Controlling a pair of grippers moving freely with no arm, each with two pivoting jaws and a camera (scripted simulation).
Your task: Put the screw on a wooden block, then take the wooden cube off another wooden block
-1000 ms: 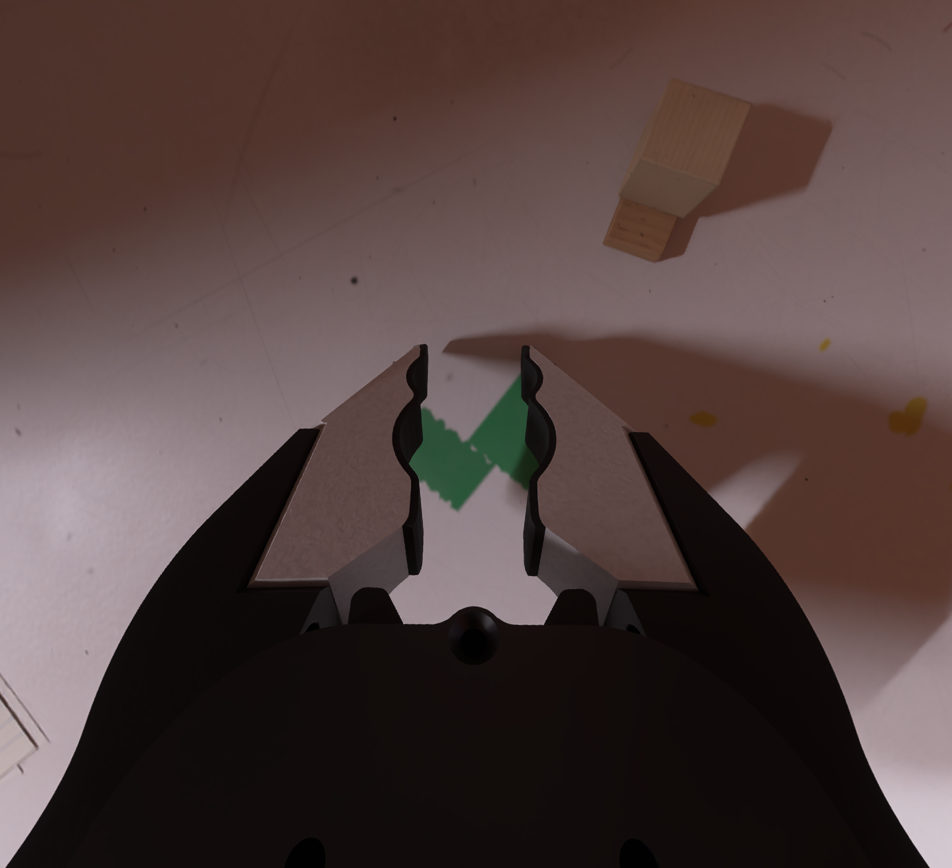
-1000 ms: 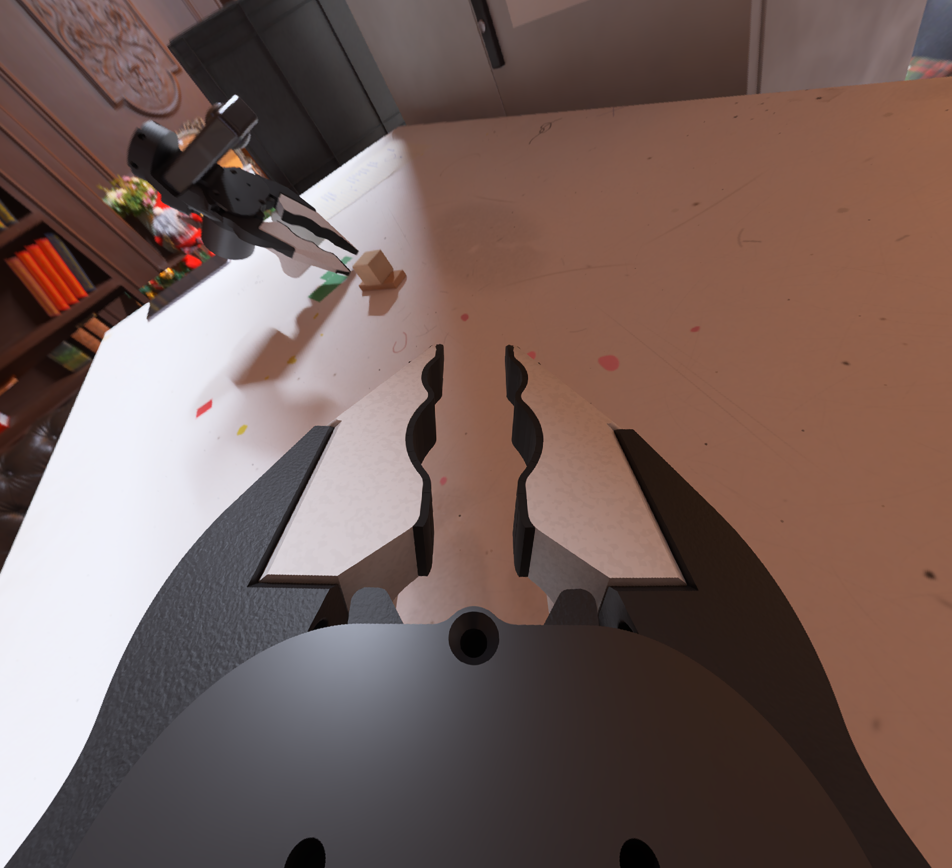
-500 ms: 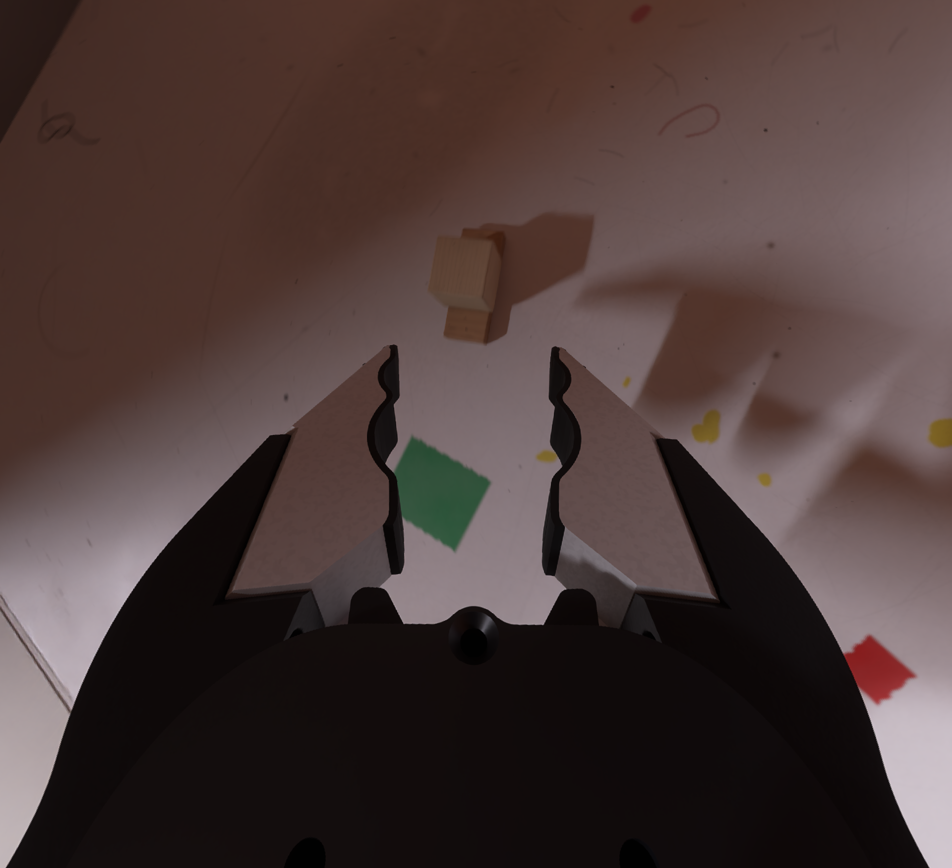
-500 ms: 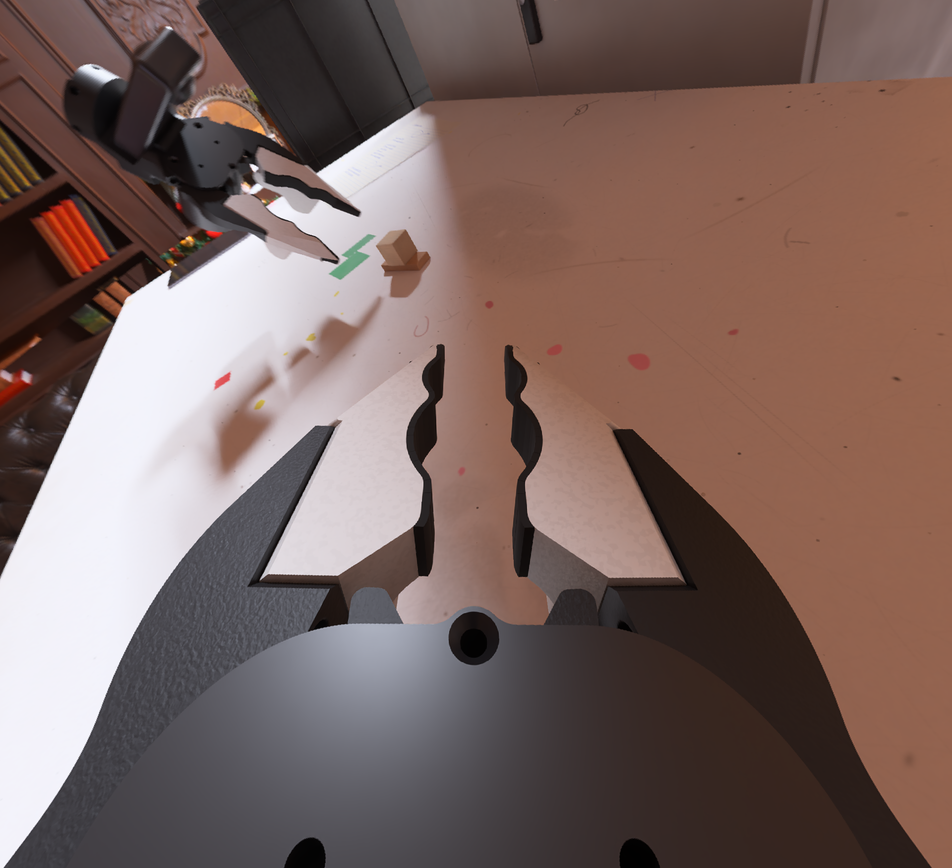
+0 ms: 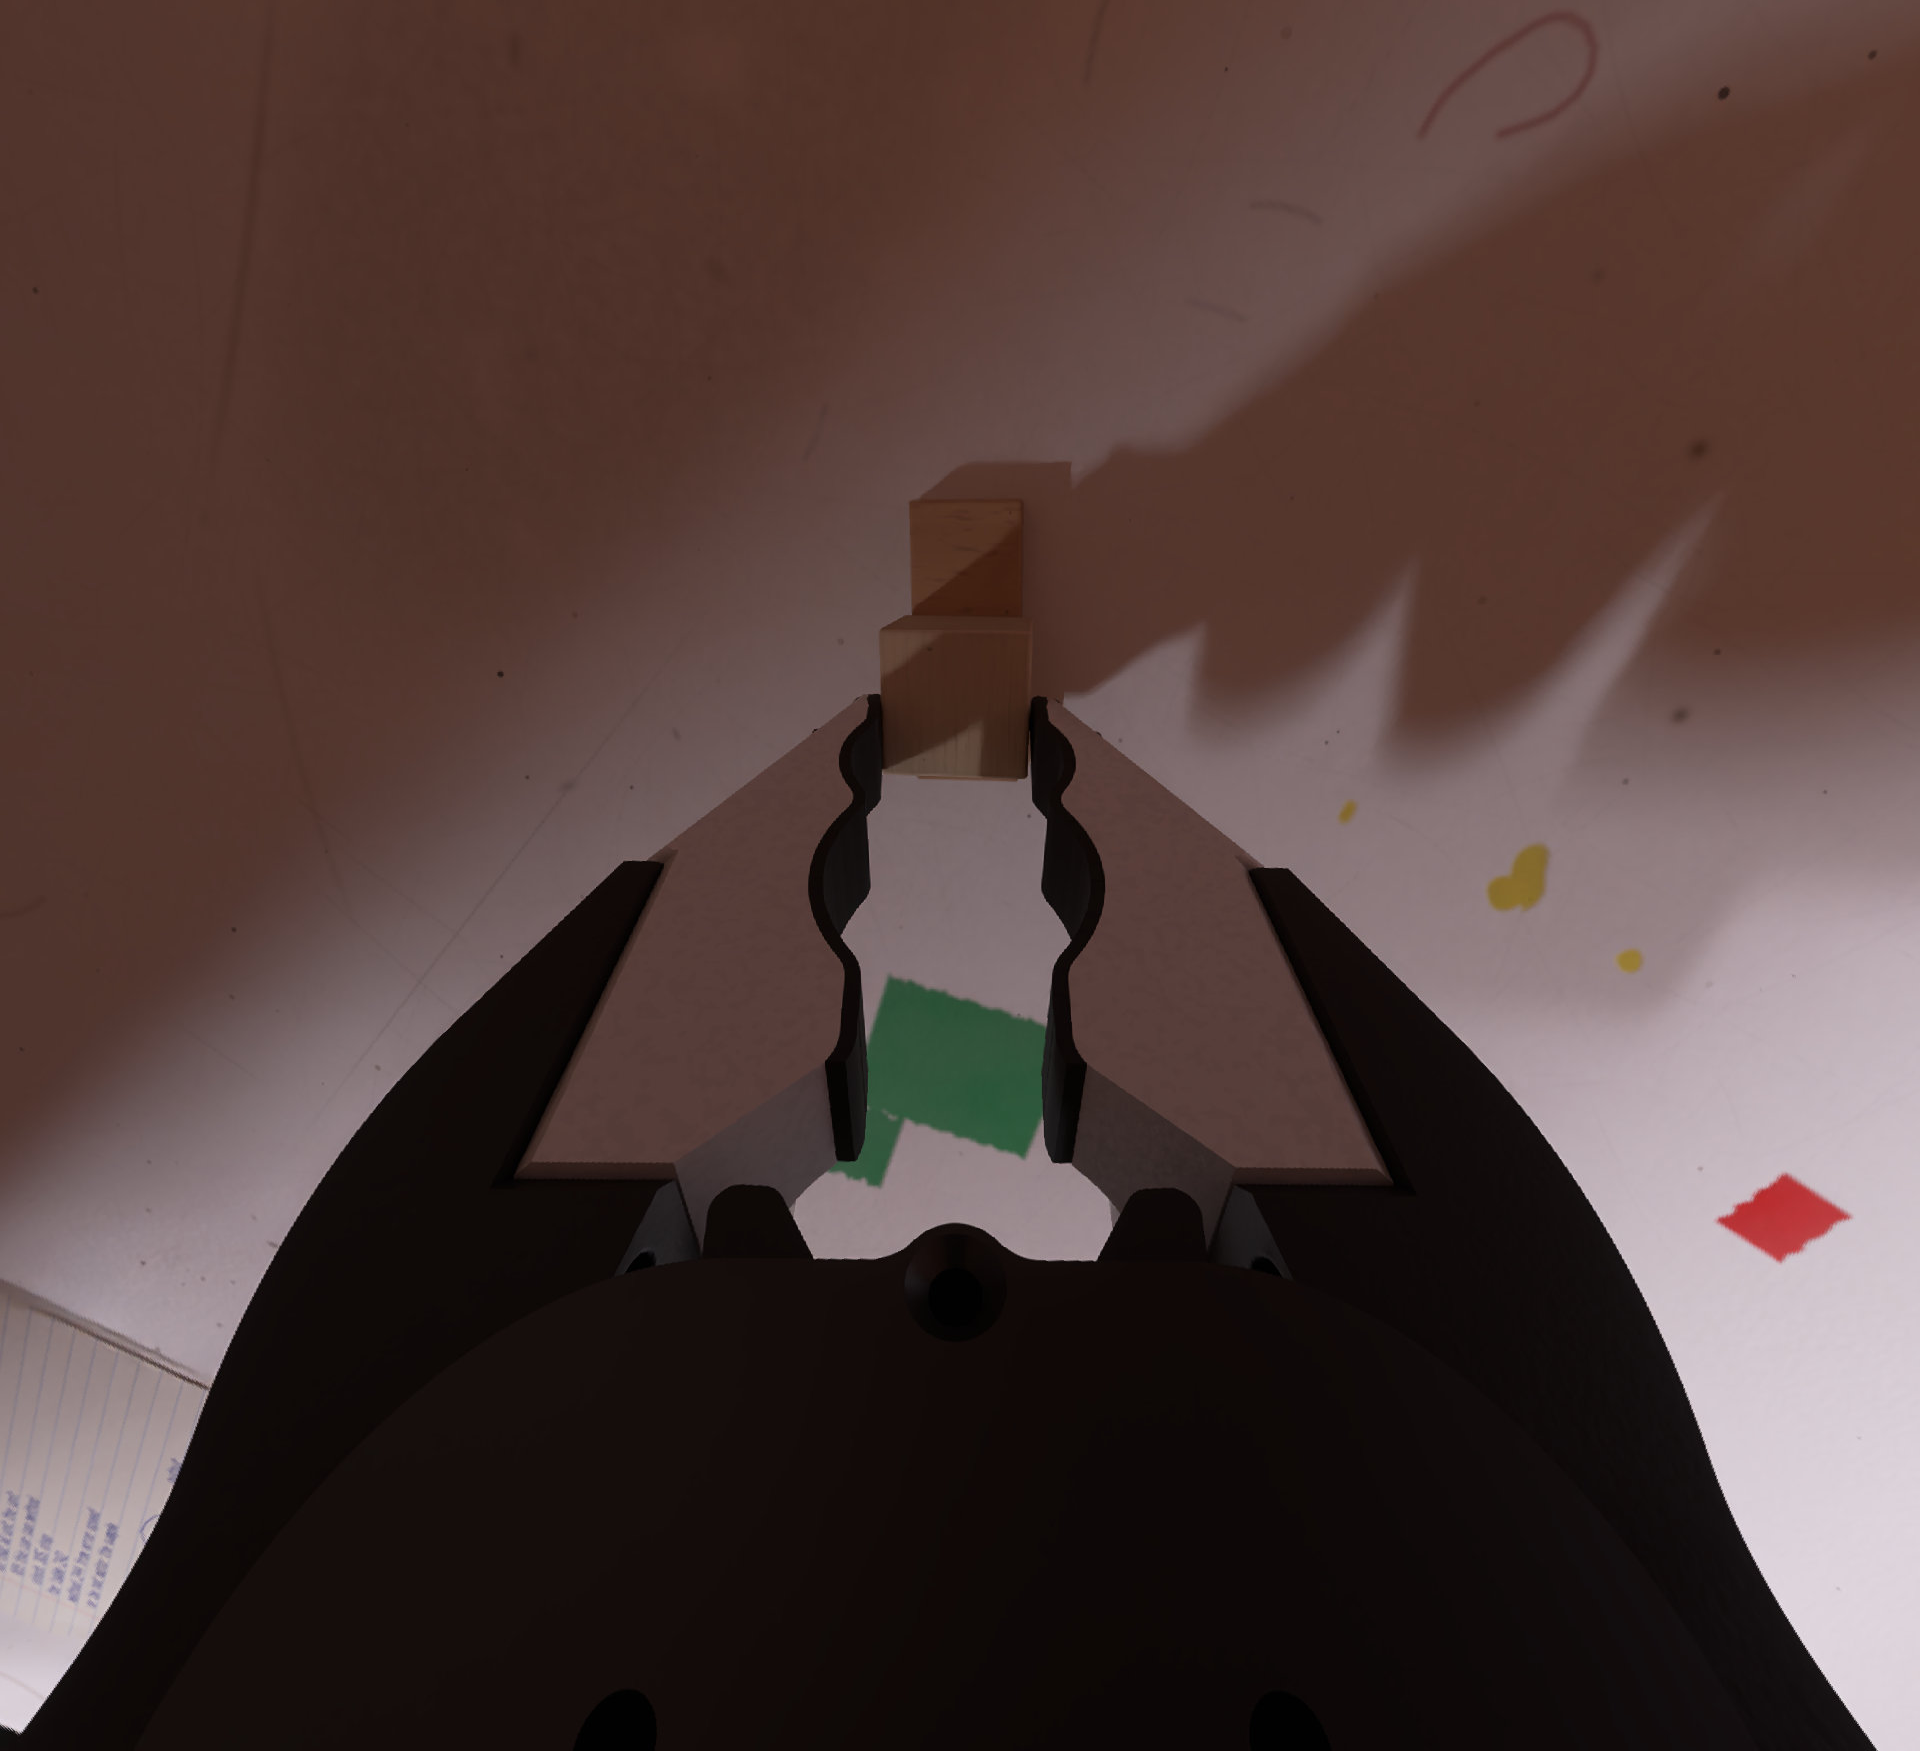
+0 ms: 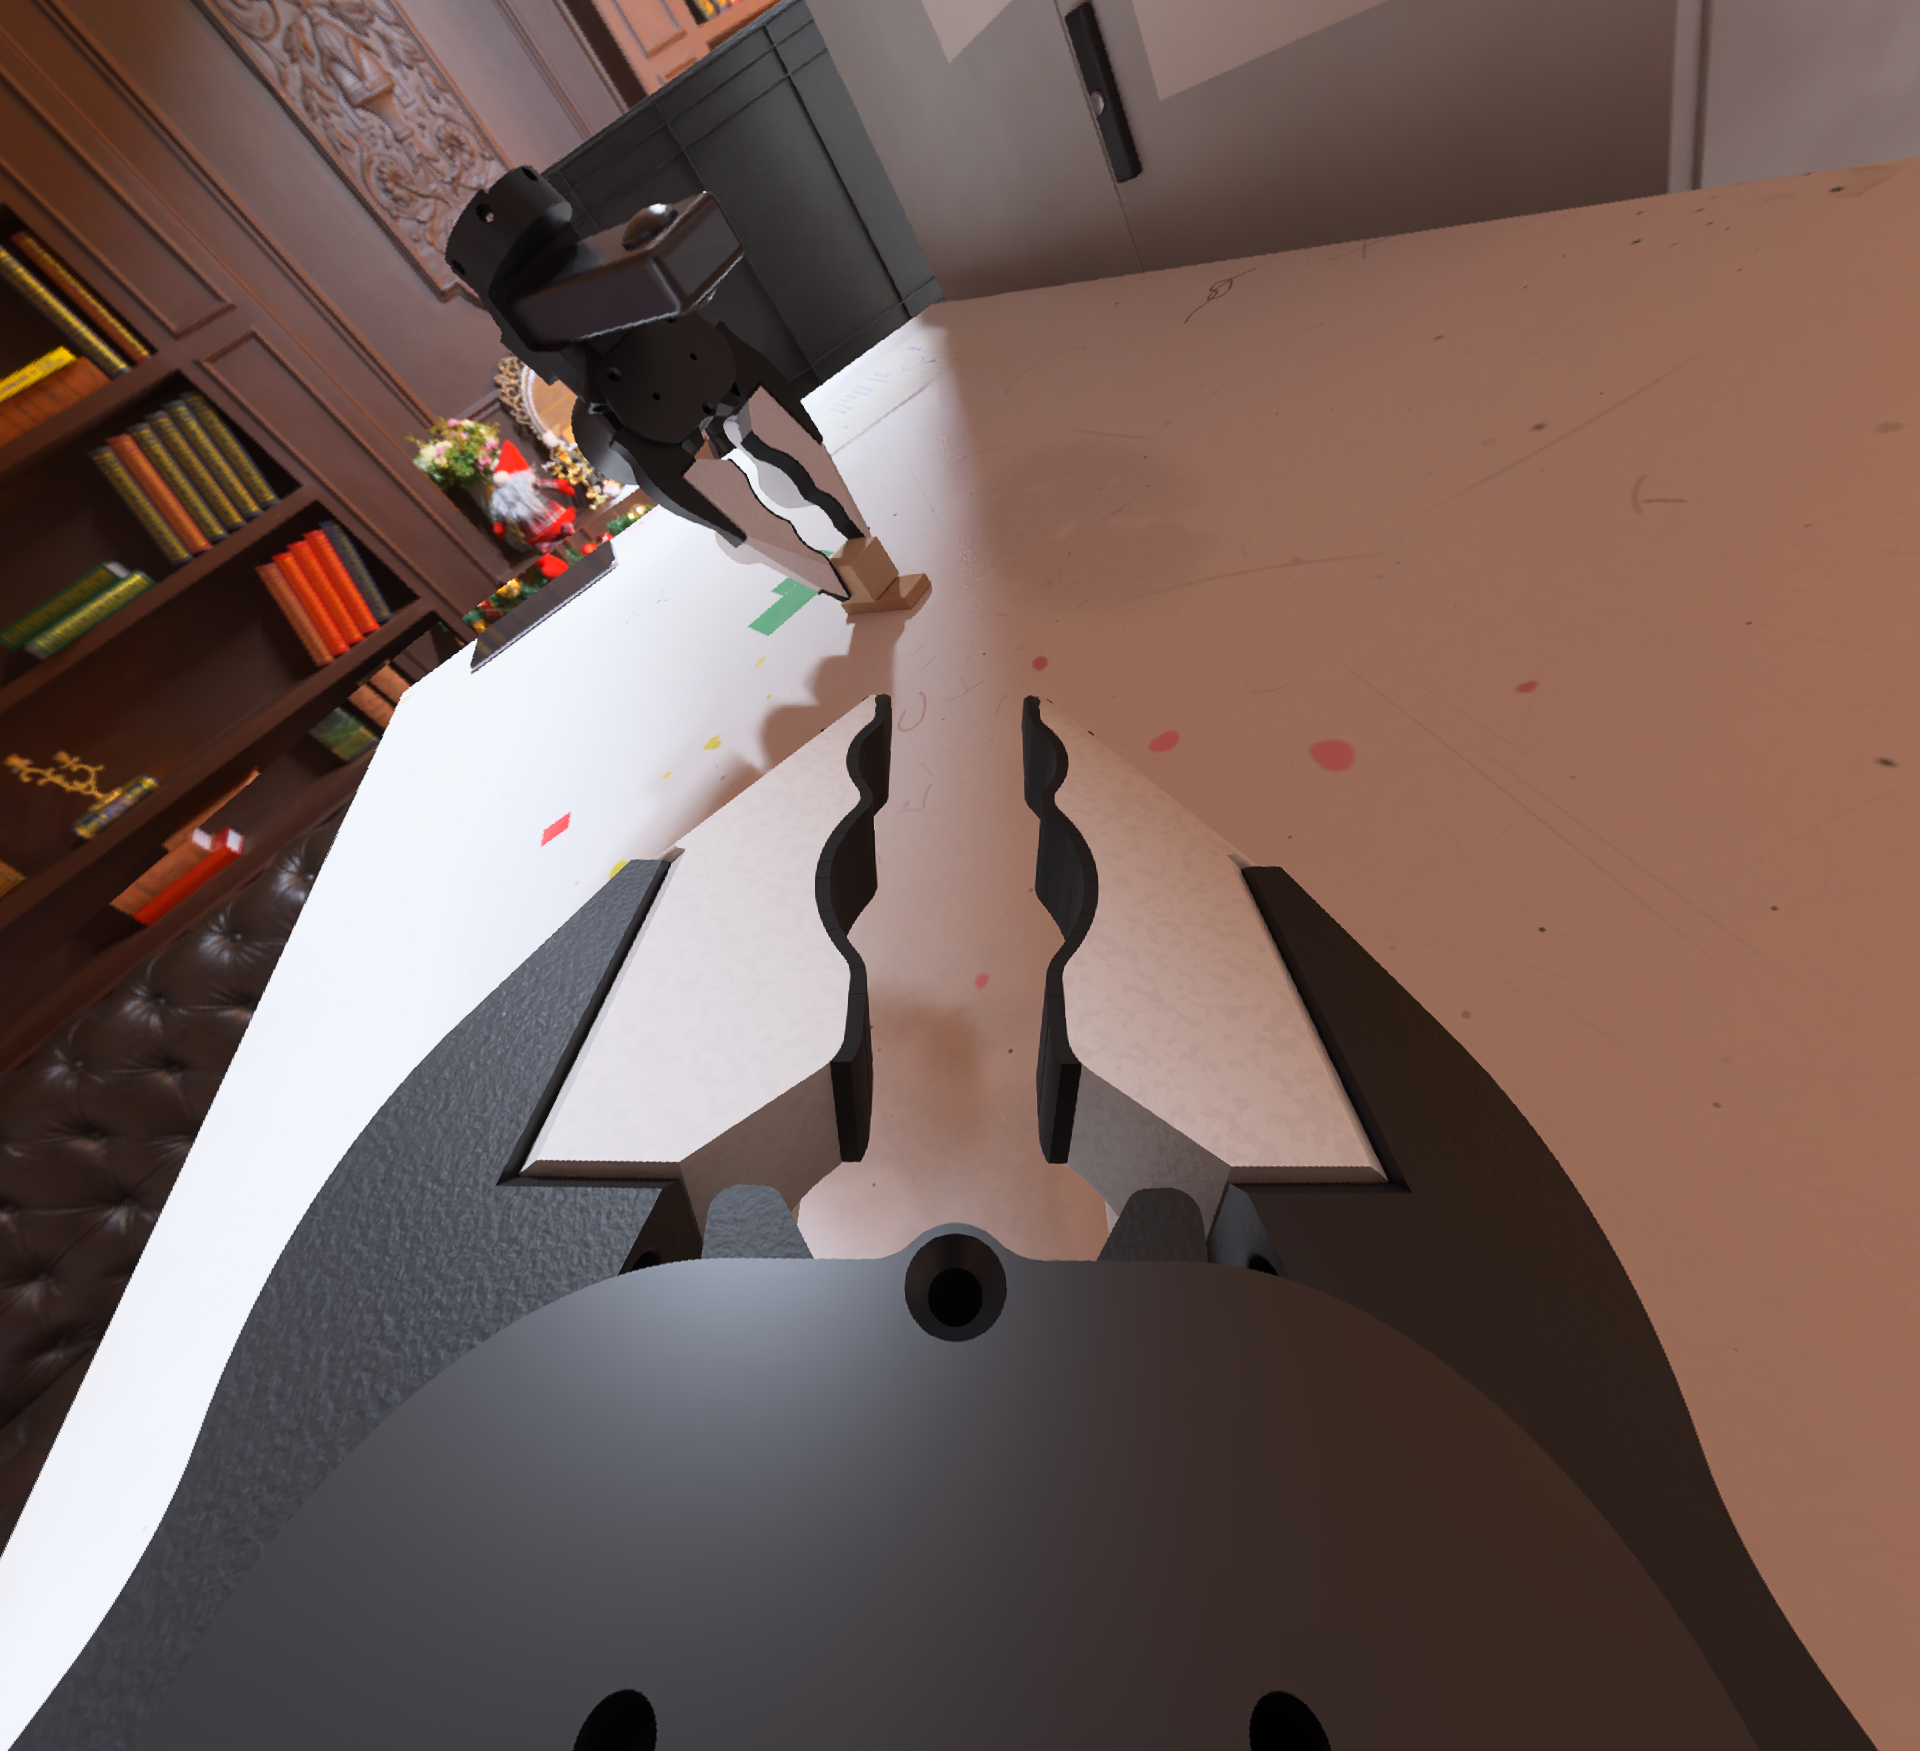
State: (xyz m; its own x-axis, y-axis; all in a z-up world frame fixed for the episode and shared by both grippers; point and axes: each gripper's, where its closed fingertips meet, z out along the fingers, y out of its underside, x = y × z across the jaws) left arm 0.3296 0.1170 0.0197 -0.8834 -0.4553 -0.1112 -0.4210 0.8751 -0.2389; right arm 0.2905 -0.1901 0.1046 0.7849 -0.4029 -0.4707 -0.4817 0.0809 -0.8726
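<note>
My left gripper (image 5: 954,733) has its fingertips against both sides of the wooden cube (image 5: 956,695), clamped on it. The cube sits on a flat wooden block (image 5: 968,556), near the table's (image 6: 1455,506) far left edge. A green tape patch (image 5: 951,1078) lies just beside it. My right gripper (image 6: 956,725) hangs apart, empty, over mid-table. Screw not visible.

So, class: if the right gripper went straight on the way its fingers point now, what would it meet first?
Most likely the bare table. The right gripper is open and empty, with only tabletop showing between its fingers. The wooden cube and left gripper lie off to the left, though depth is hard to judge.
</note>
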